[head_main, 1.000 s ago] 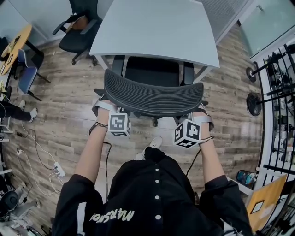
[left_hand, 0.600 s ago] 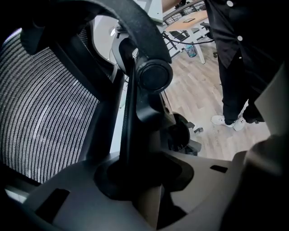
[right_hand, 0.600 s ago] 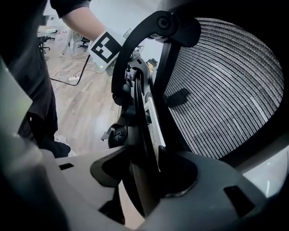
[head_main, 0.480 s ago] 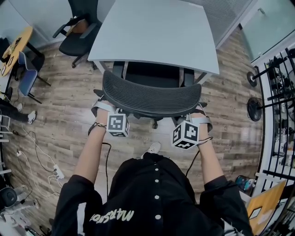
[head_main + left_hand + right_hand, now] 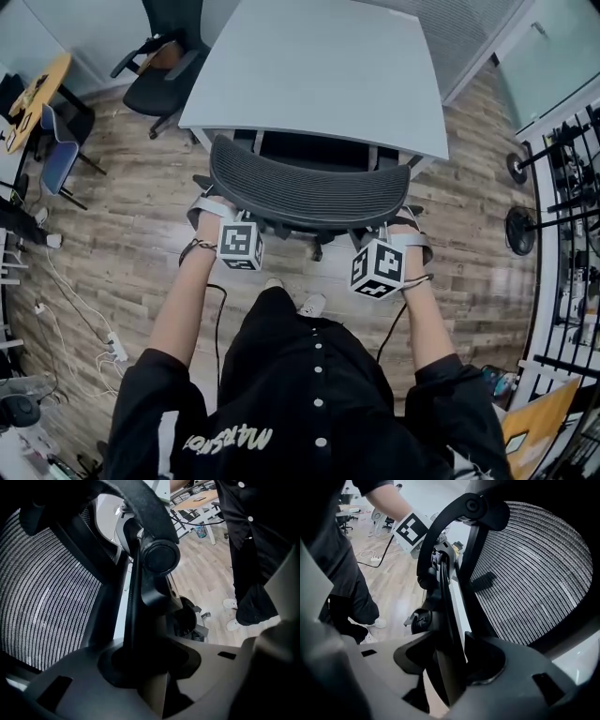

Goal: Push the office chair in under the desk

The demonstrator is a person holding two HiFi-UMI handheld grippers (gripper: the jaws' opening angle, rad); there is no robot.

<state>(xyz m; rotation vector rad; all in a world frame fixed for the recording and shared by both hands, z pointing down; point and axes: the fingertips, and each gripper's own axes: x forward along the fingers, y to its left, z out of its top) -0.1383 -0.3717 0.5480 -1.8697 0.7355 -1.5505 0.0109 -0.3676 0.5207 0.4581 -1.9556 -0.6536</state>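
Note:
The black office chair's mesh back stands at the near edge of the grey desk, its seat mostly hidden beneath the top. My left gripper is at the back's left side and my right gripper at its right side. In the left gripper view the jaws are shut on a black frame strut beside the mesh. In the right gripper view the jaws likewise clamp a black strut next to the mesh.
A second black office chair stands left of the desk, with a blue chair and a yellow table farther left. Cables and a power strip lie on the wooden floor. A fan and a black rack stand at the right.
The chair has rolled farther under the desk, so less of its seat shows. Both grippers have moved forward with its back, and the person has stepped after it.

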